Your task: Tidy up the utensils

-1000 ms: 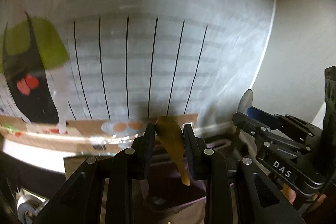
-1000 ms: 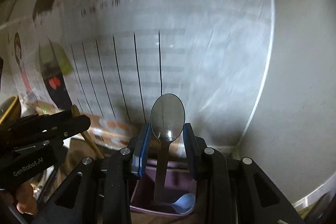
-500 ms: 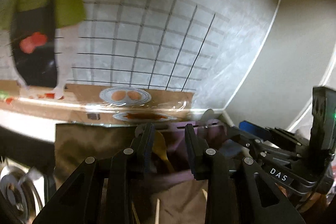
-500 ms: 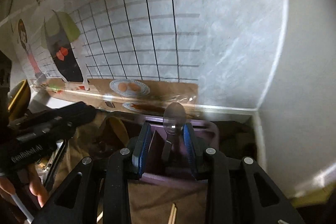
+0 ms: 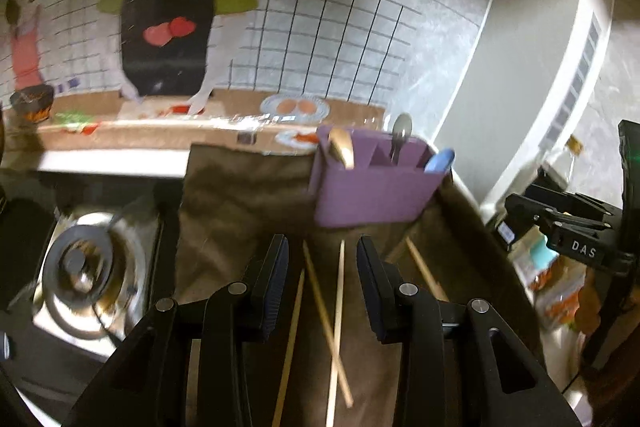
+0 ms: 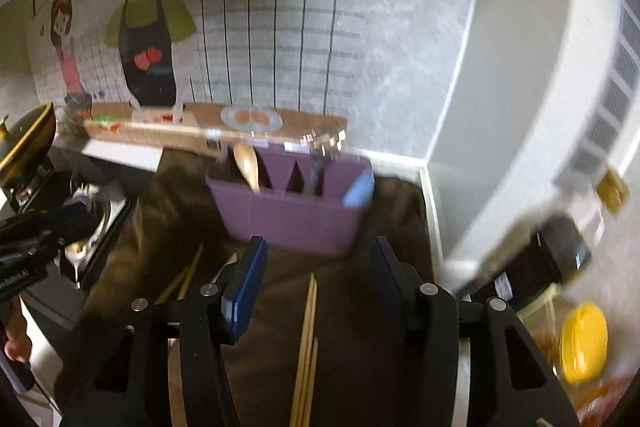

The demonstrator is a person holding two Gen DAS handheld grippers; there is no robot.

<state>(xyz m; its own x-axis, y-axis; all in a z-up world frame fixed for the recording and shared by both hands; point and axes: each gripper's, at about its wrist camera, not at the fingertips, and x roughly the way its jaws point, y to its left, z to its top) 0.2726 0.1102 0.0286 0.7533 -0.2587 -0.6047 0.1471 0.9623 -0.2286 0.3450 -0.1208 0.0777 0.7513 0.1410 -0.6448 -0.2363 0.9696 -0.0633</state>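
- Far left, the stove burner (image 5: 80, 275) sits beside the brown cloth (image 5: 240, 195); nothing for me to sort there.
- My left gripper (image 5: 322, 267) has let go: a second ago its pads pinched the wooden spoon, now the jaws are opening and nothing is pressed between them. Only loose chopsticks (image 5: 320, 307) lie on the cloth under the gap, untouched.
- That wooden spoon (image 5: 342, 149) now stands bowl-up in the left compartment of the purple caddy (image 5: 368, 195). One utensil filed.
- Next along, the metal spoon (image 5: 401, 131) stands in the middle compartment. My right gripper was carrying it a second ago; it's home too.
- The blue spoon (image 5: 439, 159) leans in the right-hand compartment, same as before.
- Both tools have pulled back from the caddy, so it now sits well ahead of the fingertips instead of right beneath them.
- My right gripper (image 6: 316, 275) is empty too, jaws opening wide, with a pair of chopsticks (image 6: 308, 327) lying side by side on the cloth just under the gap. More sticks (image 6: 188, 275) lie off to its left.
- My read: spoons are done, chopsticks are what's left. Next pickup is likely these sticks; they're thin and flat on cloth, so a low, square pinch will matter.
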